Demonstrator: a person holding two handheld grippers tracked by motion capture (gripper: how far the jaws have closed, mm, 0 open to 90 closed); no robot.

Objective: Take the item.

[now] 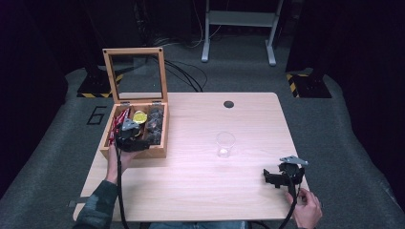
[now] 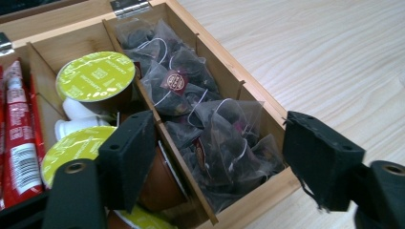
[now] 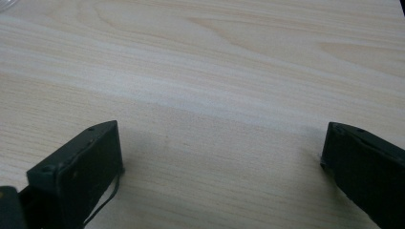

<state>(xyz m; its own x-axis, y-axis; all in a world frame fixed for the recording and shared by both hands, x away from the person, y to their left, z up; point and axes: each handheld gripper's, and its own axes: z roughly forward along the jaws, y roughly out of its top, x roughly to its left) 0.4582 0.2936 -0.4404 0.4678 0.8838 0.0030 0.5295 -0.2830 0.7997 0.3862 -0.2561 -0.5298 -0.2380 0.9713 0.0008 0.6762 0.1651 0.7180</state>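
Left gripper (image 2: 219,157), jaws wide and empty, hangs over my wooden box (image 1: 158,151) of tea bags (image 2: 210,129); right gripper (image 3: 219,167), equally spread, rests far right of it.

Both tools are black, each topped by a grey three-cornered plate and trailing a black cable. The left tool (image 1: 130,137) and right tool (image 1: 282,175) have blocky, screw-dotted jaws. The left sleeve (image 1: 95,207) is dark and patterned.

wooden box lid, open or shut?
Open: the glass-paned lid of the wooden compartment box stands upright on its hinges, tea bags exposed.
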